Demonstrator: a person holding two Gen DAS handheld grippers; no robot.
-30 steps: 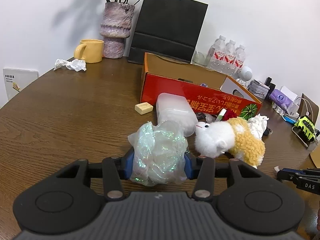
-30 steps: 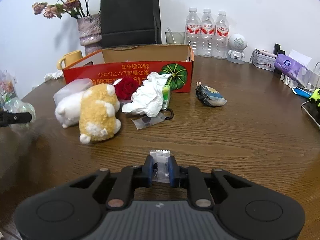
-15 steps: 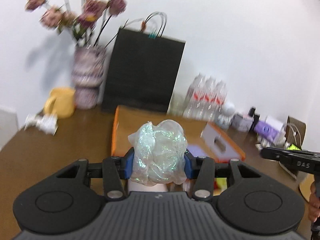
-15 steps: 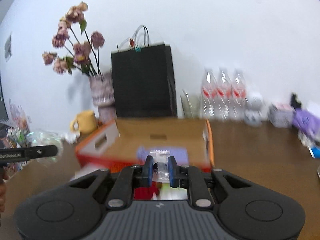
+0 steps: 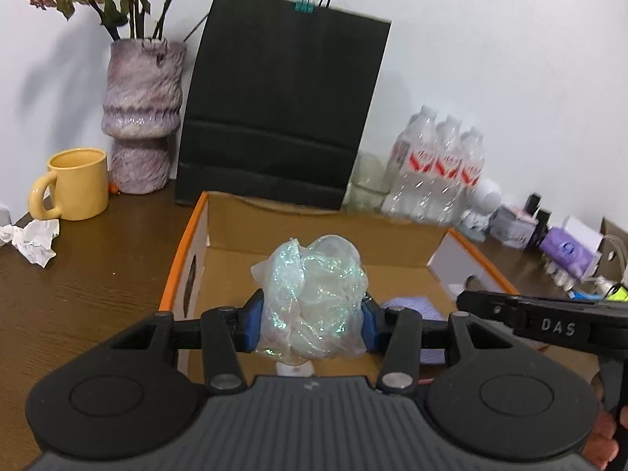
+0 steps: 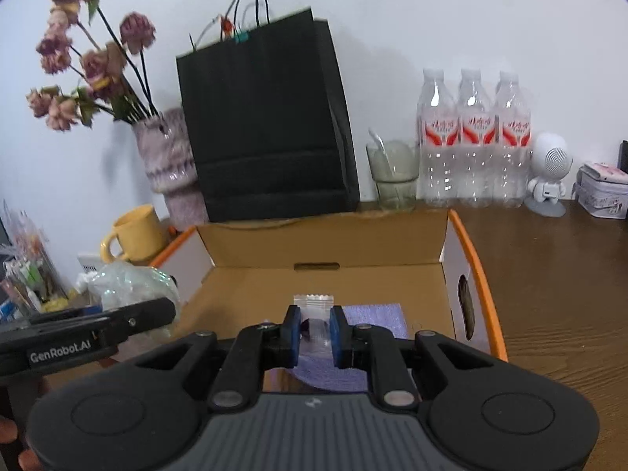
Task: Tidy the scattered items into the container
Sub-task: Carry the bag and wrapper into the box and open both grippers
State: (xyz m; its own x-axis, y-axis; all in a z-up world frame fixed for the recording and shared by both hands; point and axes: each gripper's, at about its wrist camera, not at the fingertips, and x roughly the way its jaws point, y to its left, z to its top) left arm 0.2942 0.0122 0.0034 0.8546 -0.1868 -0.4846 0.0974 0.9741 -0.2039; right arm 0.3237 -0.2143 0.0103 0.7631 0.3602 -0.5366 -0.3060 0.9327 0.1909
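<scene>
My left gripper (image 5: 310, 325) is shut on a crumpled iridescent plastic wrap (image 5: 312, 294) and holds it over the open cardboard box (image 5: 314, 231) with orange edges. My right gripper (image 6: 315, 335) is shut on a small clear sachet (image 6: 314, 302) and holds it above the same box (image 6: 325, 243). A purple cloth (image 6: 375, 316) lies on the box floor; it also shows in the left wrist view (image 5: 412, 304). The left gripper with its wrap shows at the left of the right wrist view (image 6: 129, 286).
Behind the box stand a black paper bag (image 5: 282, 110), a purple vase with dried flowers (image 5: 143, 117), a yellow mug (image 5: 76, 184), water bottles (image 6: 475, 137) and a glass (image 6: 392, 174). A crumpled tissue (image 5: 33, 237) lies at the left. Small items (image 5: 565, 251) crowd the right.
Both grippers have risen from the table and moved forward over the box, each still gripping its item. The plush toy and scattered items have dropped out of view.
</scene>
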